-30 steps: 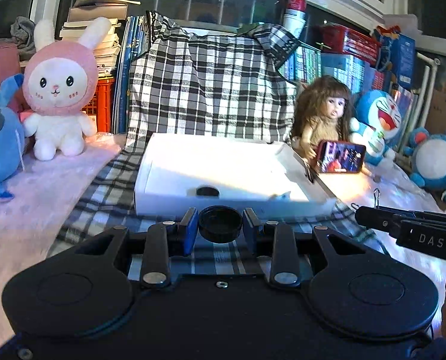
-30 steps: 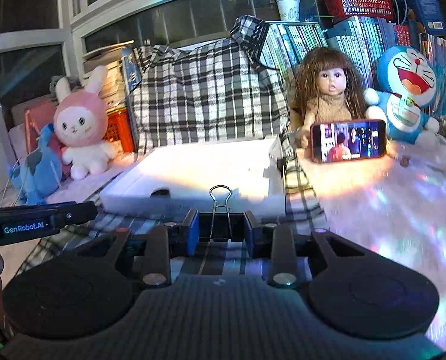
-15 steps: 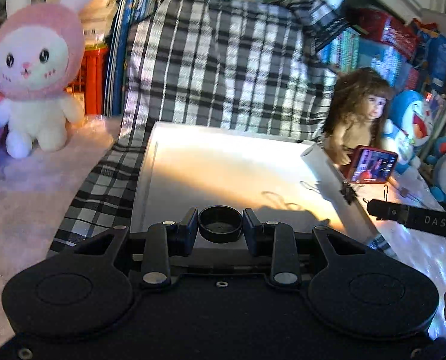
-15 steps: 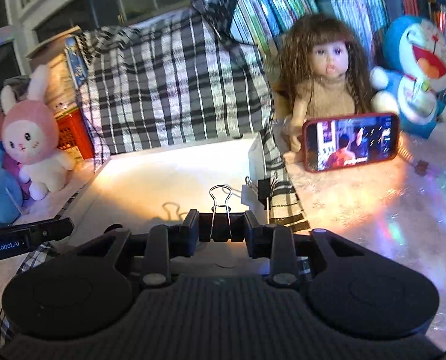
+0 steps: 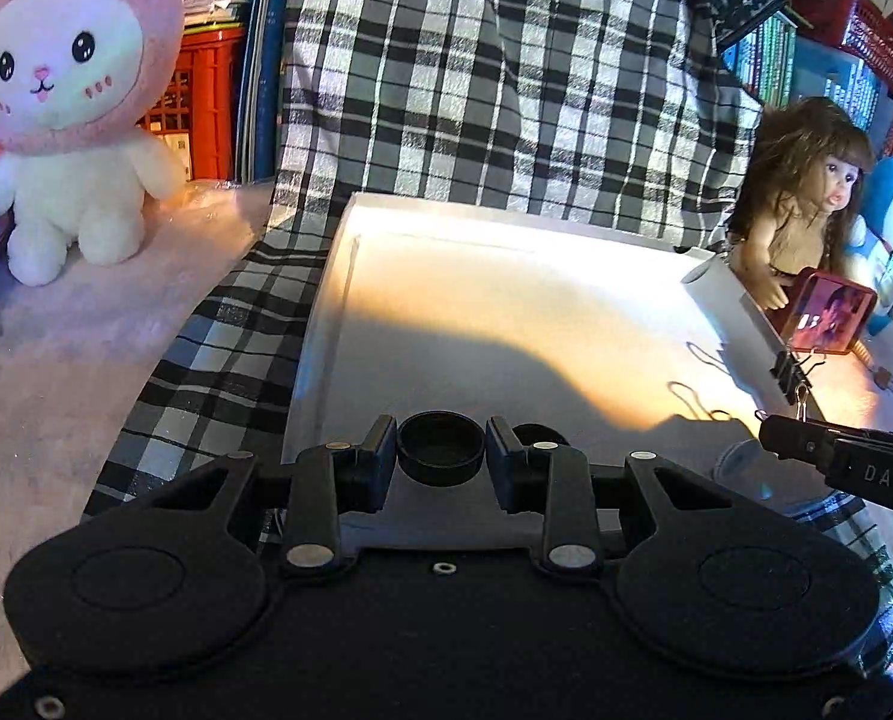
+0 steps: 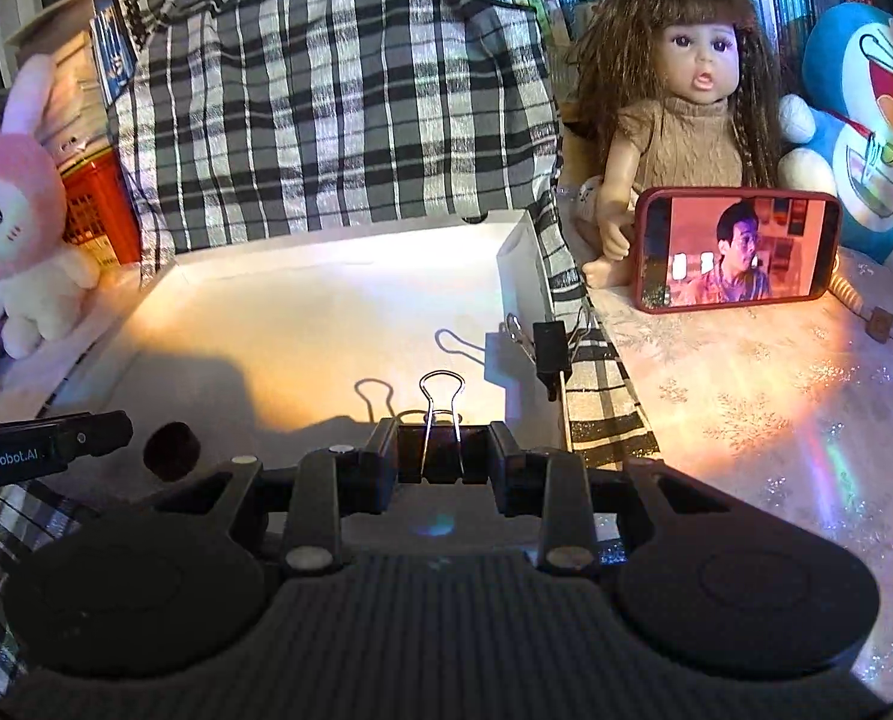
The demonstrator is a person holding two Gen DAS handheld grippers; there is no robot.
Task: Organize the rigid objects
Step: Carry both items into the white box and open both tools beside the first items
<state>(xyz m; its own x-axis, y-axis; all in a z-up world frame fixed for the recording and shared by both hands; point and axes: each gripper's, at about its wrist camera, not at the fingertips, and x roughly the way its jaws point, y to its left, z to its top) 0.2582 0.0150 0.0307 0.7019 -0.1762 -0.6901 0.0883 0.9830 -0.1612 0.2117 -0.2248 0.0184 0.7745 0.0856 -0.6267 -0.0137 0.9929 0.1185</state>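
While both grippers hang over the near edge of the shallow white rectangular tray [image 5: 326, 324], each has its jaws clamped narrow on a small item. The left gripper [image 5: 440, 450] pinches a round black plastic cap [image 5: 440, 447] between its pads, the cap's open side facing up, above the tray's near left part. Just right of it a second black round cap [image 5: 539, 433] shows on the tray floor, mostly hidden behind the right finger; in the right wrist view the held cap [image 6: 171, 450] hangs beside the tip of the left gripper. The right gripper [image 6: 443, 456] squeezes a black binder clip with silver wire handles [image 6: 441, 420], one handle loop standing upright above the jaws, over the tray's near right part. Another black binder clip [image 6: 550, 348] is clipped onto the tray's right wall. A checked black-and-white cloth [image 5: 494, 90] lies under the tray and rises behind its far side. Far left sits a pink-hooded white plush rabbit [image 5: 65, 102]. To the right sit a brown-haired doll [image 6: 680, 102], a red-cased phone with a lit screen [image 6: 737, 252] and a blue plush cat [image 6: 866, 120].
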